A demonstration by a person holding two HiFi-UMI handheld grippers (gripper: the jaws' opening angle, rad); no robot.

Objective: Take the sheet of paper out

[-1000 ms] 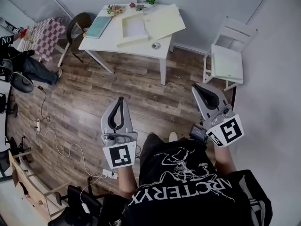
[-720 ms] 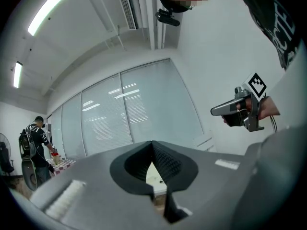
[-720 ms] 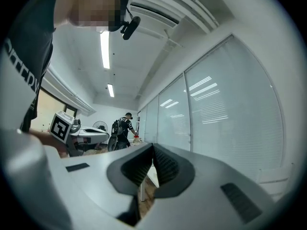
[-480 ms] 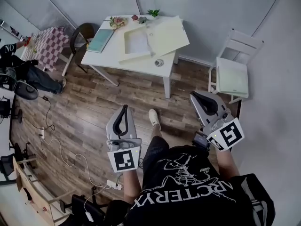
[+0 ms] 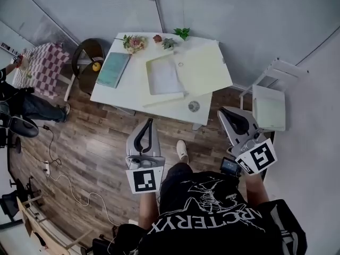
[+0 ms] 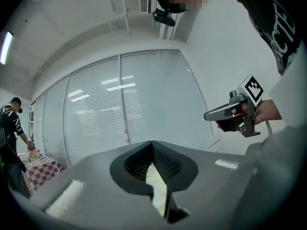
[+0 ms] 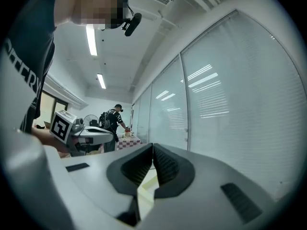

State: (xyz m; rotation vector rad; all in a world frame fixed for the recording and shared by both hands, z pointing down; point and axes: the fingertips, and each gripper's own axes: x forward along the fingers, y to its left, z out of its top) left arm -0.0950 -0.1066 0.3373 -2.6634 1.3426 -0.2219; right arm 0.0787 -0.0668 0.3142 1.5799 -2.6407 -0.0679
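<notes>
A white table (image 5: pixel 119 92) stands ahead of me in the head view. On it lies an open pale yellow folder (image 5: pixel 204 70) with a white sheet of paper (image 5: pixel 163 76) in its left half. My left gripper (image 5: pixel 149 121) is held level just short of the table's near edge, jaws shut and empty. My right gripper (image 5: pixel 224 111) hovers off the table's near right corner, also shut with nothing in it. In the left gripper view the jaws (image 6: pixel 152 143) meet against a glass wall. The right gripper view shows its jaws (image 7: pixel 153 145) closed too.
A teal book (image 5: pixel 112 69), flowers (image 5: pixel 135 42), small plants (image 5: pixel 182 33) and a small round object (image 5: pixel 194 106) share the table. A white chair (image 5: pixel 268 108) stands right, a brown chair (image 5: pixel 87 57) and a checked table (image 5: pixel 38 62) left. A person (image 5: pixel 21 102) sits at far left.
The table has come much nearer and lower in the head view as I walked toward it. Both grippers moved forward with me and stayed shut.
</notes>
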